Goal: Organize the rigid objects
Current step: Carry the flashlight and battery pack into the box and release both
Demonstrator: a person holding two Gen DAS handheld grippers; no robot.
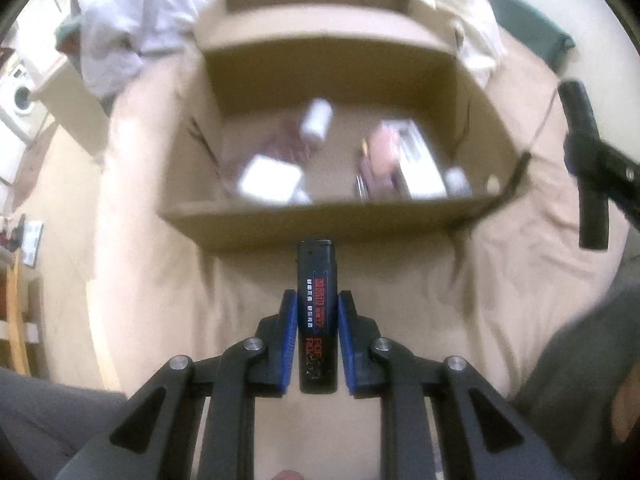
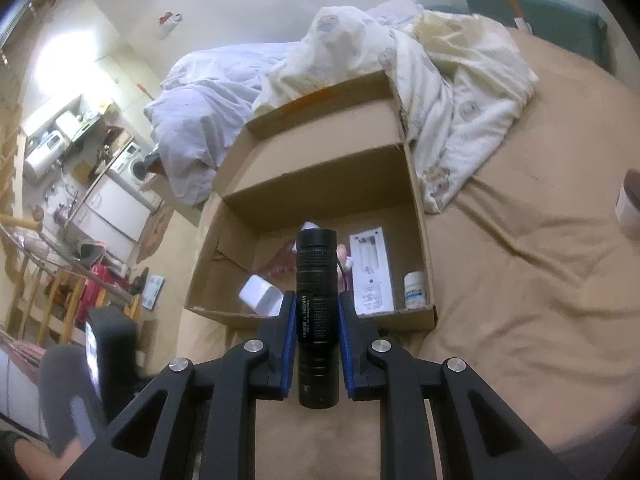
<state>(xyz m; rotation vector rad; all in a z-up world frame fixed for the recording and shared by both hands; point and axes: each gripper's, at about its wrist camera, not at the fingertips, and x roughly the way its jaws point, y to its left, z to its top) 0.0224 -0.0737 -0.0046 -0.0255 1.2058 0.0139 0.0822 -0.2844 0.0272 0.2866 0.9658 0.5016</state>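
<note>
Two grippers, each clamped on sth: left gripper (image 1: 318, 344) holds a black lighter (image 1: 316, 320) above the bed (image 1: 520, 280), right gripper (image 2: 318, 344) holds a black flashlight (image 2: 317, 312) (both near the open cardboard box (image 2: 316, 176)).

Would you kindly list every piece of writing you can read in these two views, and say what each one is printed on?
"365NM": white print on the black flashlight in the right hand-held gripper.
"POP": red letters on the black lighter in the left hand-held gripper; its other red and white lines are not legible.
White carton and pill bottle in the cardboard box: print too small to read.
</note>
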